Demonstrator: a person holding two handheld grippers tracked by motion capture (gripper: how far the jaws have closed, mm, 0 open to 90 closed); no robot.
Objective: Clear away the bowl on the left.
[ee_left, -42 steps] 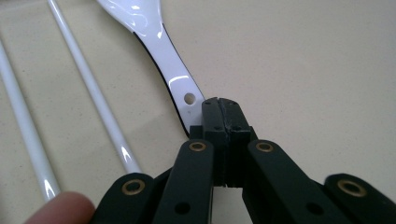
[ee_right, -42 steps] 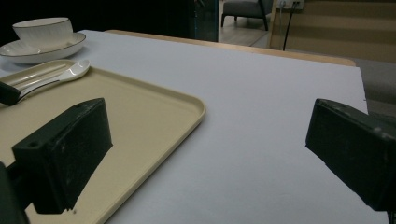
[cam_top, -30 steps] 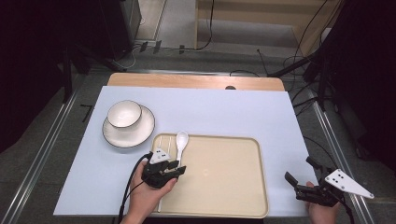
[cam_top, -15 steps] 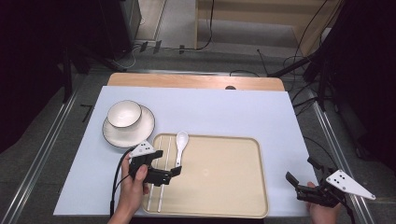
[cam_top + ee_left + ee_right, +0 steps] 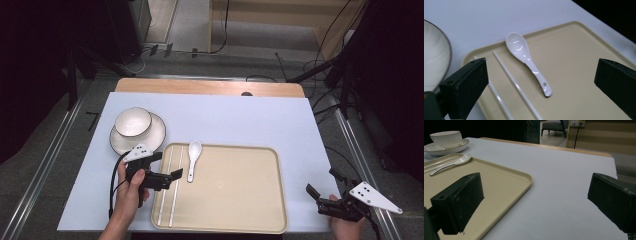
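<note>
2 chopsticks [image 5: 169, 185] lie released, seemingly.

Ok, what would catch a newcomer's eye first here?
Probably the beige tray near the table's front edge, with a white spoon and two white chopsticks lying along its left side. Next, the left claw, jaws just opened and empty, beside the chopsticks, and the bowl on its saucer behind.

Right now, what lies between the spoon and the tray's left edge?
Two white chopsticks lie side by side between the spoon and the left edge of the tray, clearest in the left gripper view.
</note>
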